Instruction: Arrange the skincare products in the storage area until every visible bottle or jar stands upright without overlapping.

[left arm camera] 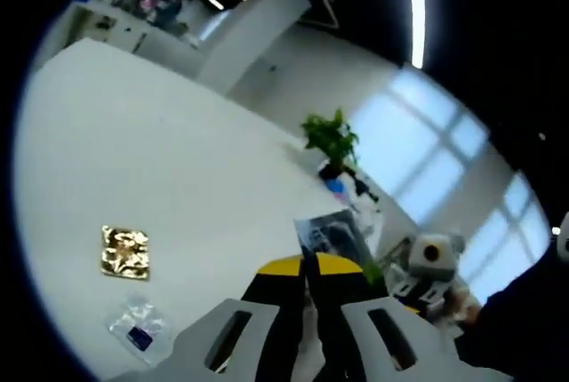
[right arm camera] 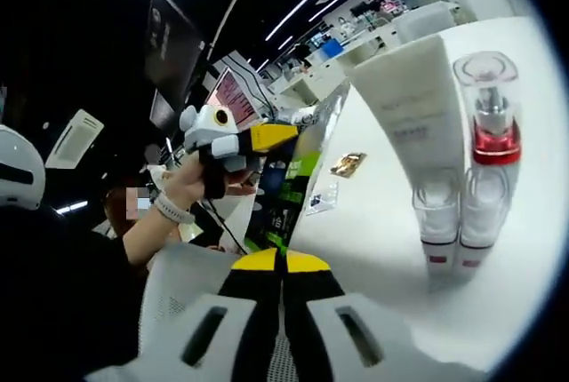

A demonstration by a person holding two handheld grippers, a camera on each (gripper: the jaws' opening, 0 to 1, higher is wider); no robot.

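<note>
My left gripper is shut on the lower edge of a dark flat packet with printed faces. In the right gripper view a hand holds that left gripper in the air, with the packet, dark with green print, hanging from its yellow tips. My right gripper is shut with nothing between its jaws, low over the white table. To its right, a tall white tube stands on its clear cap. Beside it stands a pump bottle with a red band and clear cover.
A gold foil sachet and a clear sachet with a blue label lie flat on the table. A potted plant stands at the far table edge. A person's arm reaches in from the left.
</note>
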